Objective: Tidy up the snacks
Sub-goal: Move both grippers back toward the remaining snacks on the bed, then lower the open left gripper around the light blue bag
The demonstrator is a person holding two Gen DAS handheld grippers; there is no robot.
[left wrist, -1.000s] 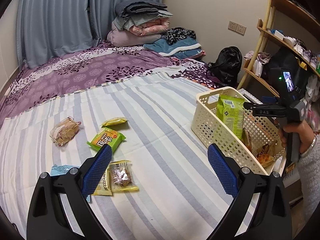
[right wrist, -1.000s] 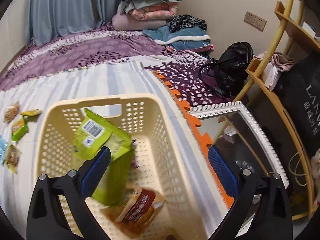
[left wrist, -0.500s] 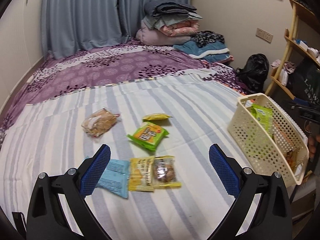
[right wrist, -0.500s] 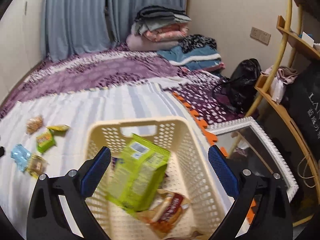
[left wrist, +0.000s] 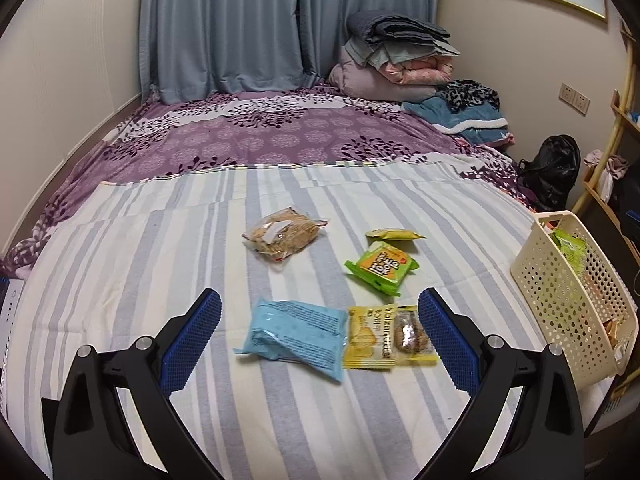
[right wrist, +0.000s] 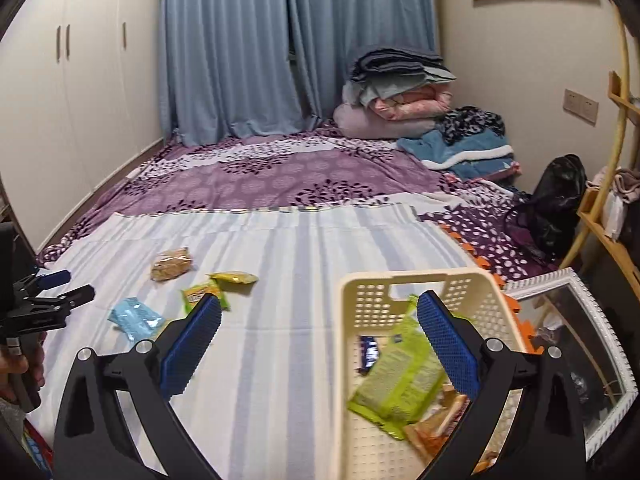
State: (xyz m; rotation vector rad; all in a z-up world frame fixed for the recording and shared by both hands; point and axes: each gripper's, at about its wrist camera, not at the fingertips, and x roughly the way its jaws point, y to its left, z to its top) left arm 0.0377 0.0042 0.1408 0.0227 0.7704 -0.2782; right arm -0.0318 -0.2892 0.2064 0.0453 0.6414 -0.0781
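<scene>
Snack packets: light blue packet (left wrist: 296, 330) lying flat on the striped bed sheet (left wrist: 160, 248), well left of the cream basket (left wrist: 568, 304), touching a yellow packet (left wrist: 370, 338); left gripper (left wrist: 319, 340) fingers apart and empty, right gripper (right wrist: 319, 340) likewise over the basket; likely to pinch both packets or sheet.

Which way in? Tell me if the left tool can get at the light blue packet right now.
Probably yes. The left tool is open and empty, and the light blue packet lies flat on the striped sheet between its fingers. Only the yellow packet touches its right edge.
</scene>
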